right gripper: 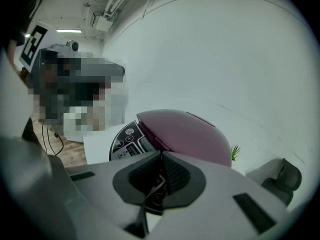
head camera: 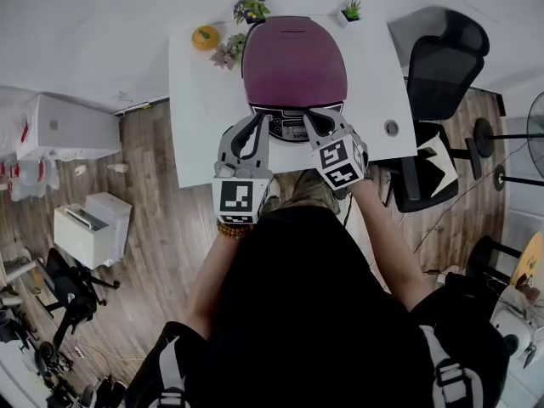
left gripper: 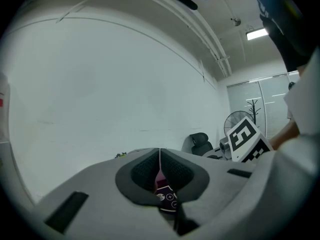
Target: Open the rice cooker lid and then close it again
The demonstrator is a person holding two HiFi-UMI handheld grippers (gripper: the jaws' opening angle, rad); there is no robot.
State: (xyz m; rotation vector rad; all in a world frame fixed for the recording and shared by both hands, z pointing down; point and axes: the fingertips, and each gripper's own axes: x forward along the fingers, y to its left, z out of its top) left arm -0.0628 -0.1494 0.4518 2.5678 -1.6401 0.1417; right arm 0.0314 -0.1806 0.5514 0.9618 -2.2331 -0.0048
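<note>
Both tongs are pressed together and pinch nothing. Your left tongs (head camera: 257, 122) point nearly level and your right tongs (head camera: 308, 117) tilt down. Their tips sit side by side at the panel (head camera: 287, 128) on the cooker (head camera: 295, 62), mid-frame. One cooker stands on the white table (head camera: 197, 117) in the upper centre, its maroon lid (right gripper: 185, 131) down, so you cannot see inside. Three small potted plants (head camera: 251, 9) and one yellow object (head camera: 204, 37) stand near its far side.
</note>
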